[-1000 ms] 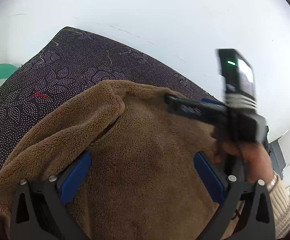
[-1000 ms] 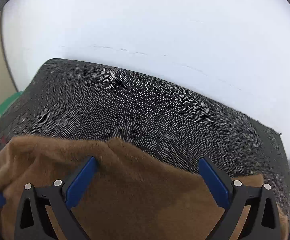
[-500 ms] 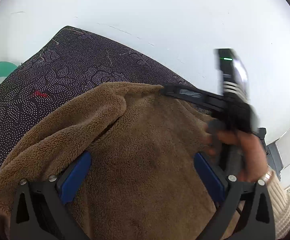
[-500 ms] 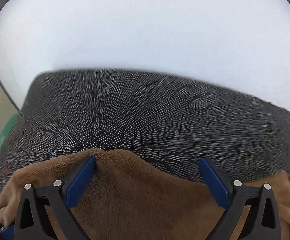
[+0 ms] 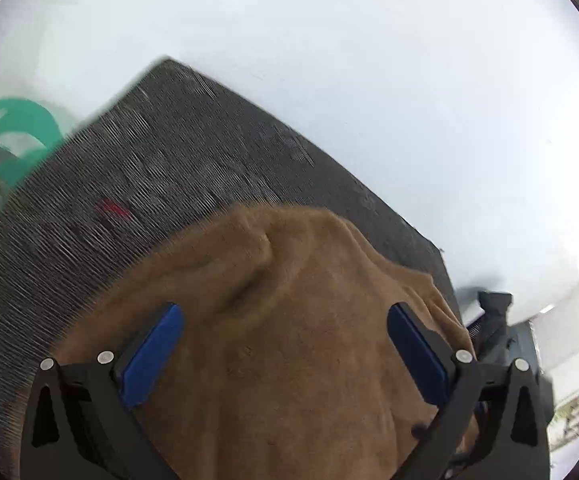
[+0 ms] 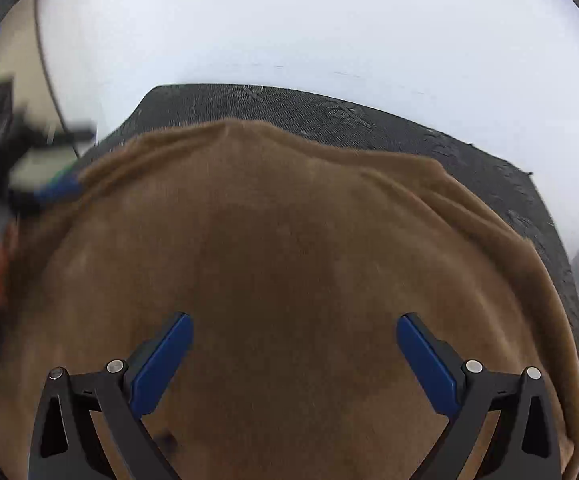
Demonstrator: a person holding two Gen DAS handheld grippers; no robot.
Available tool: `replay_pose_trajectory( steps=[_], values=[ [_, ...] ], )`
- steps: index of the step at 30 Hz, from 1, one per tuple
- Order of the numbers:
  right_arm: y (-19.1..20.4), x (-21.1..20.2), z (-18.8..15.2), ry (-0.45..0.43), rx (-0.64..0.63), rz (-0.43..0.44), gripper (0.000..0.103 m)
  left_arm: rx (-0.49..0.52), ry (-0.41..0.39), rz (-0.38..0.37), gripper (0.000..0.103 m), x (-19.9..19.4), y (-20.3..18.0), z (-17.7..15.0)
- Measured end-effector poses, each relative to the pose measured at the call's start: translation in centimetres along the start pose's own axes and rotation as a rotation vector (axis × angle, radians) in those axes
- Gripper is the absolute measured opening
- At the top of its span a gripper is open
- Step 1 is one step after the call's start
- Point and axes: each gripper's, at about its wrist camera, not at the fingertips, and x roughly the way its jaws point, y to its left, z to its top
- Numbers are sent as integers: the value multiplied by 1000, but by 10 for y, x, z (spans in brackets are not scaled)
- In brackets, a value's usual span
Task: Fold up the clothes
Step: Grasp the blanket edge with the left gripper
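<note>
A brown fleece garment (image 5: pixel 297 340) lies on a dark patterned cloth (image 5: pixel 161 168) that covers the table. A fold with a thick rolled edge runs across its upper left in the left wrist view. My left gripper (image 5: pixel 285 328) hangs open just over the fleece, blue pads wide apart with nothing between them. In the right wrist view the same garment (image 6: pixel 289 260) fills most of the frame, its far edge rippled. My right gripper (image 6: pixel 293 340) is open above its middle. The left gripper appears blurred at the garment's left edge (image 6: pixel 45 188), held by a hand.
The dark cloth (image 6: pixel 389 120) ends at a white wall close behind. A green shape (image 5: pixel 13 128) shows past the cloth's left corner. Dark equipment (image 5: pixel 497 320) stands off the right edge of the table.
Both grippers have pulled back and the views have swung. The right gripper and the hand have left the left wrist view. The right wrist view now takes in far more fleece.
</note>
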Motion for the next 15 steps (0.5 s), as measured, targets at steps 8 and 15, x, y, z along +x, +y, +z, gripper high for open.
replay_pose_trajectory(
  steps=[8,15],
  values=[
    [-24,14,-19,25,113,47,103,109,137,243,102,32,26,41],
    [-21,18,-19,24,119,55,103,274,260,89,91,69,19,54]
  ],
)
